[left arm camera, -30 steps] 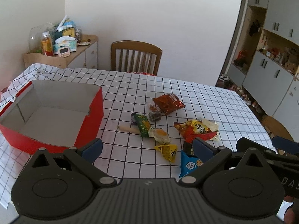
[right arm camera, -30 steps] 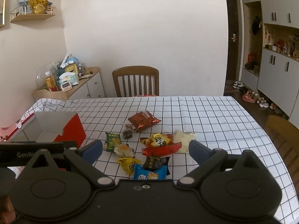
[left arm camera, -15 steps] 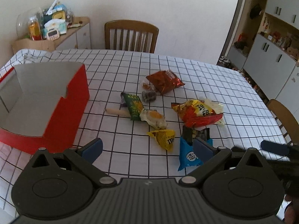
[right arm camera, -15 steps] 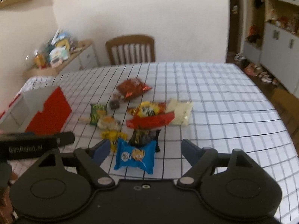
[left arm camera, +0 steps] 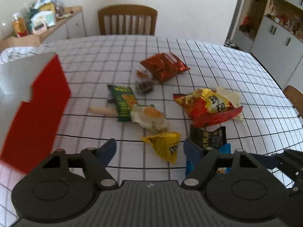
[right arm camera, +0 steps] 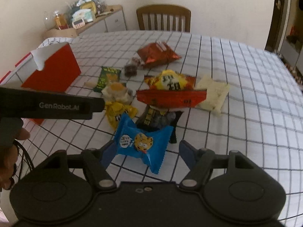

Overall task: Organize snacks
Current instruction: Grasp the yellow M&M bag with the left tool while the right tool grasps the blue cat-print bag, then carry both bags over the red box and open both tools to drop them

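Several snack packets lie on the checked tablecloth. My left gripper is open, low over the table, with a yellow packet between its fingers. My right gripper is open around a blue cartoon-tiger packet, whose edge also shows in the left wrist view. Beyond lie a black packet, a red-and-yellow bag, a dark red bag, a green packet and a pale wrapped cake. An open red box stands at the left.
A wooden chair stands at the table's far side. A cluttered sideboard is at the back left, cupboards at the right. A pale flat packet lies right of the pile. The left gripper's body crosses the right wrist view.
Both grippers have moved down and forward toward the snack pile. The right gripper's open fingers now flank the blue packet; the left's flank the yellow one.
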The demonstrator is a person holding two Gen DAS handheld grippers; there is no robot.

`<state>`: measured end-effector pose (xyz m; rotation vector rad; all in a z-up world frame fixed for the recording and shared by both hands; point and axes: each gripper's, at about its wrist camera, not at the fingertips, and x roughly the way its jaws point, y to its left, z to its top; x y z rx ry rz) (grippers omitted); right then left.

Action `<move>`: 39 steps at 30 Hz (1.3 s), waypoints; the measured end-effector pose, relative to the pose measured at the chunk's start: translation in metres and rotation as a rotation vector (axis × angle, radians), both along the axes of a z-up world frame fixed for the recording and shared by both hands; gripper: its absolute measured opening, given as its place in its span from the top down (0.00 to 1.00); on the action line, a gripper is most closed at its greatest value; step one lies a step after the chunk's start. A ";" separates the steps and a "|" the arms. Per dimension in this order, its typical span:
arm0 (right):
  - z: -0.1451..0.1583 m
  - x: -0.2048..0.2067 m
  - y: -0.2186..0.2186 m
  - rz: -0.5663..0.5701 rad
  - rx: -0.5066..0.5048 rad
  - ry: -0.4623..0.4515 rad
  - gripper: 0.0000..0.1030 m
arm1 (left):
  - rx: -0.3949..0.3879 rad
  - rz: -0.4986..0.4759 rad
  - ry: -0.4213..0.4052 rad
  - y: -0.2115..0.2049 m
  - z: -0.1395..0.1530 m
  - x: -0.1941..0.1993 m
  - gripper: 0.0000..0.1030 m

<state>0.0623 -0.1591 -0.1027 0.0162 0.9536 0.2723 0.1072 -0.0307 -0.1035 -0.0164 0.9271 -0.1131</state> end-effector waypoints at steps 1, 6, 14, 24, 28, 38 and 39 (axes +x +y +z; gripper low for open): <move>-0.003 0.002 -0.001 -0.004 0.010 0.012 0.31 | -0.006 -0.008 0.016 -0.002 -0.004 0.004 0.30; -0.013 0.009 -0.001 -0.006 0.035 0.049 0.31 | -0.052 -0.049 0.073 -0.006 -0.020 0.021 0.33; -0.024 0.020 0.001 -0.042 0.068 0.080 0.31 | -0.162 -0.042 0.179 -0.002 -0.041 0.047 0.42; -0.023 0.019 0.002 -0.055 0.137 0.088 0.54 | -0.241 -0.006 0.191 0.014 -0.046 0.052 0.66; -0.019 0.013 0.003 -0.060 0.138 0.065 0.60 | -0.247 0.009 0.180 0.021 -0.045 0.049 0.67; 0.008 -0.010 0.012 -0.031 0.115 -0.018 0.71 | -0.198 -0.026 0.073 0.030 -0.011 0.013 0.68; 0.012 -0.012 0.014 -0.027 0.112 -0.034 0.71 | -0.189 -0.027 0.057 0.032 -0.004 0.007 0.68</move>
